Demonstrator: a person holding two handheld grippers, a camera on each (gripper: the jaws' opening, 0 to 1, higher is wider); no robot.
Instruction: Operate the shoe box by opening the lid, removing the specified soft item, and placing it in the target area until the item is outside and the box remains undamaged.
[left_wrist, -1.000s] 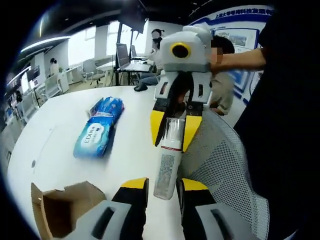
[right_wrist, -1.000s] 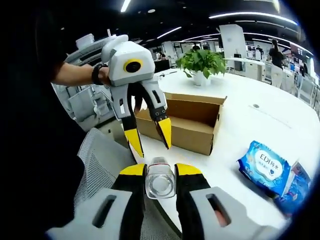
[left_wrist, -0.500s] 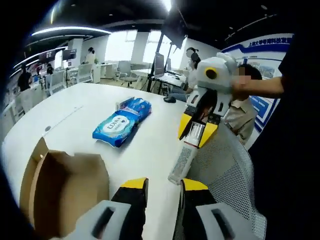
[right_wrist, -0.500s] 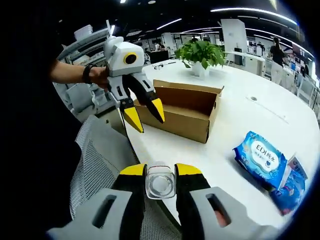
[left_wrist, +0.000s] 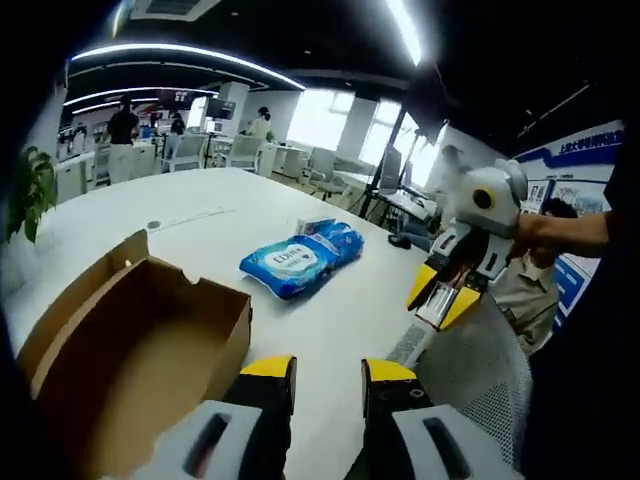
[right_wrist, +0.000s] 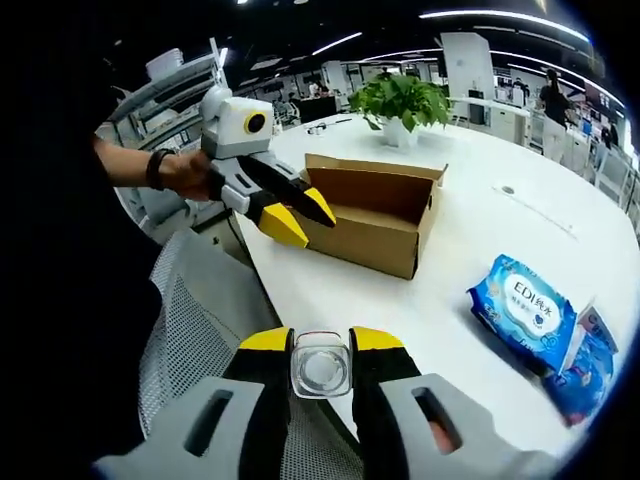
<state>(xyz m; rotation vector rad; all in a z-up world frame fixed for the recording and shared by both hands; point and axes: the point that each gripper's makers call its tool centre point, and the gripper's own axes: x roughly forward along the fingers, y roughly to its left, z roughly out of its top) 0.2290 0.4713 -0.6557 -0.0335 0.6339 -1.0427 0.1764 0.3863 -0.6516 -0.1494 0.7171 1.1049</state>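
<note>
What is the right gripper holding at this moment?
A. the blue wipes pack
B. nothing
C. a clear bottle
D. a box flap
C: the right gripper is shut on a clear bottle, while the wipes pack lies on the table.

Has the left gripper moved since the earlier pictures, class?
Yes. In the right gripper view the left gripper has swung away from the bottle toward the cardboard box, its open fingers now beside it.

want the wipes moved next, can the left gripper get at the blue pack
Probably yes. The left gripper is open and empty near the box, and bare table lies between it and the blue pack.
</note>
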